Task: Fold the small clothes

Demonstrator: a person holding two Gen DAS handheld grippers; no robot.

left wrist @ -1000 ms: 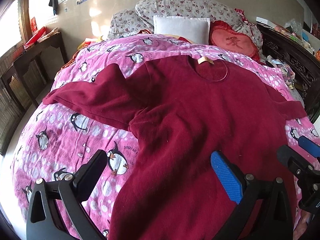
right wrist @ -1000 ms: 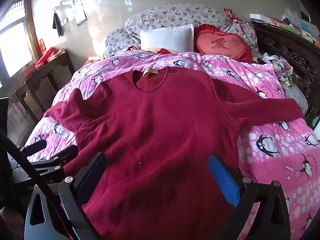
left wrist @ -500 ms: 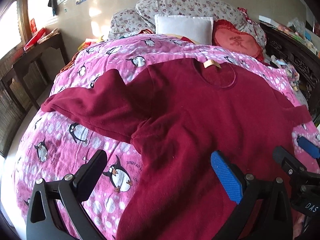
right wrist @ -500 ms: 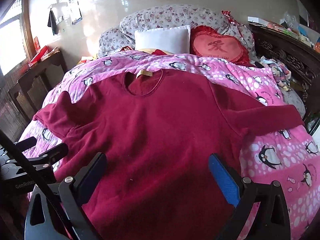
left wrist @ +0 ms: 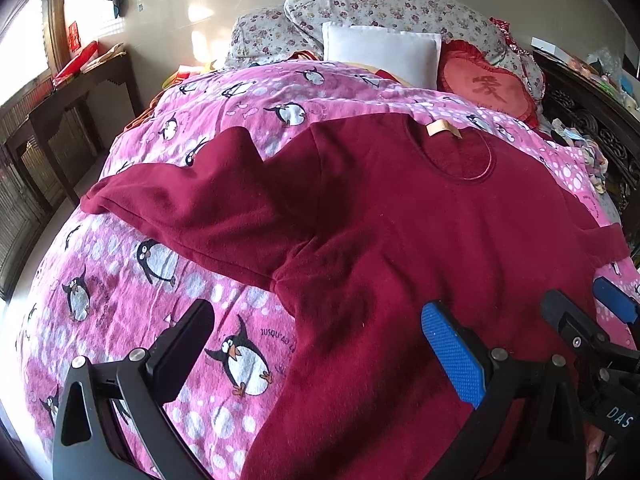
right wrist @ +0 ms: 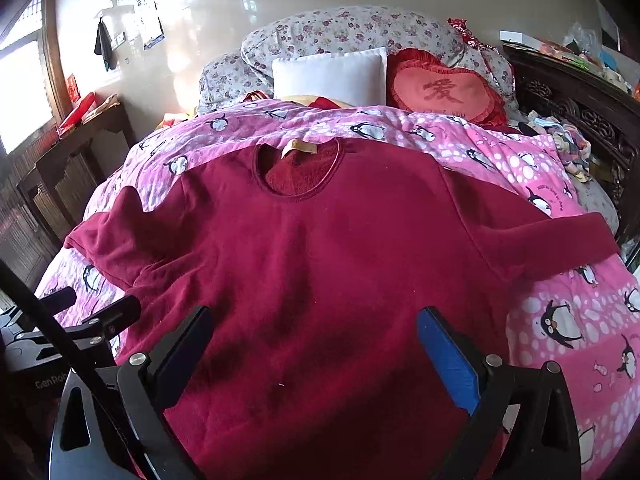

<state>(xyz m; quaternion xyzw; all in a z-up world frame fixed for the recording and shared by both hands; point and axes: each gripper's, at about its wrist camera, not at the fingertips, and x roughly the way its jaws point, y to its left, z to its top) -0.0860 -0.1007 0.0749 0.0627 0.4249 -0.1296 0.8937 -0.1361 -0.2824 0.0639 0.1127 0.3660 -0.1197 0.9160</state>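
Observation:
A dark red long-sleeved sweater (left wrist: 400, 232) lies spread flat on the pink penguin bedspread (left wrist: 120, 280), neck hole away from me, both sleeves out to the sides. It also shows in the right wrist view (right wrist: 320, 260). My left gripper (left wrist: 320, 344) is open and empty, above the sweater's lower left edge. My right gripper (right wrist: 316, 344) is open and empty, above the sweater's lower middle. The right gripper also shows at the right edge of the left wrist view (left wrist: 580, 320). The left gripper shows at the left edge of the right wrist view (right wrist: 92, 312).
Pillows, a white cushion (right wrist: 328, 72) and a red heart cushion (right wrist: 440, 92) lie at the bed's head. A dark carved wooden frame (right wrist: 580, 112) with clutter runs along the right. A wooden side table (left wrist: 60, 100) stands left of the bed.
Both grippers have drawn back and shifted slightly, so the sweater sits a little farther and more centred in view. The sweater itself has not moved. Both jaws stay open.

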